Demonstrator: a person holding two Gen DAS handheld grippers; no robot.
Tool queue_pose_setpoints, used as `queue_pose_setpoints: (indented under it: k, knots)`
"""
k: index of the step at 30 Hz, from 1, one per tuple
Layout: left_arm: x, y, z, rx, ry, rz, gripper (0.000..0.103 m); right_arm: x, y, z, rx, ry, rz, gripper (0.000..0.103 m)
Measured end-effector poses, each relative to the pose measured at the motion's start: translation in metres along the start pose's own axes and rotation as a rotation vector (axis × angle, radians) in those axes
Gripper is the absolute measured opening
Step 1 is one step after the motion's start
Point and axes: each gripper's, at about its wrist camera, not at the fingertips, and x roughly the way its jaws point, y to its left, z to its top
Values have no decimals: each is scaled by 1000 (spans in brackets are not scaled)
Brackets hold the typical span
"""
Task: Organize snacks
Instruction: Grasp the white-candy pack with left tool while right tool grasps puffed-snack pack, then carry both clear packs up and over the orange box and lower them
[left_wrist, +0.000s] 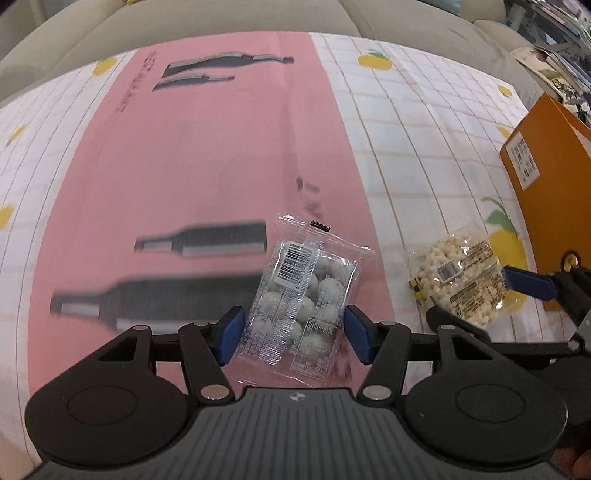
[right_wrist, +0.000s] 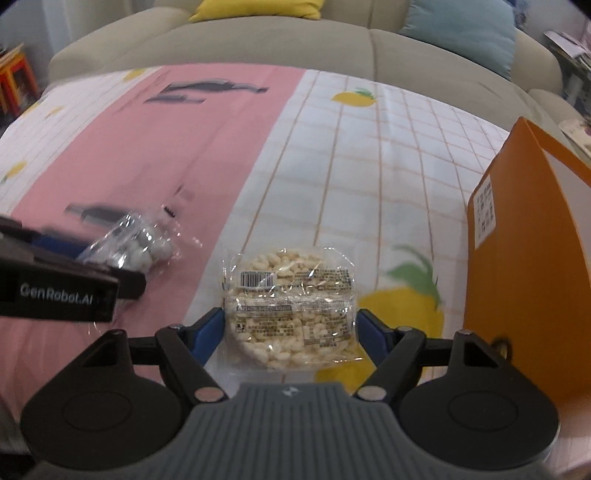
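A clear packet of white round candies (left_wrist: 299, 295) lies on the pink strip of the cloth, between the blue pads of my left gripper (left_wrist: 293, 332), whose jaws stand open on either side of it. It also shows in the right wrist view (right_wrist: 135, 249). A clear packet with a round puffed rice cake (right_wrist: 291, 310) lies on the white checked cloth between the pads of my right gripper (right_wrist: 291, 332), which is open around it. The rice cake packet also shows in the left wrist view (left_wrist: 461, 280).
An orange box (right_wrist: 528, 266) with a white label stands upright at the right; it also shows in the left wrist view (left_wrist: 550, 206). A beige sofa (right_wrist: 258, 40) with yellow and blue cushions lies beyond the table's far edge.
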Motion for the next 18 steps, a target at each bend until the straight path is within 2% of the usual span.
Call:
queue_pose_setpoints:
  k: [5, 6, 10, 15, 18]
  knots:
    - [-3, -6, -13, 20, -23, 28, 73, -11, 9, -18, -39, -5, 11, 82]
    - [-3, -7, -13, 21, -25, 32, 76, -11, 9, -19, -46, -5, 8, 87]
    - [0, -8, -10, 20, -39, 29, 80, -5, 3, -18, -8, -9, 17, 94]
    - [7, -12, -10, 47, -52, 40, 85, 1, 0, -18, 44, -8, 37, 94]
    - [10, -18, -11, 80, -74, 55, 86, 3, -1, -19, 52, -7, 38, 91]
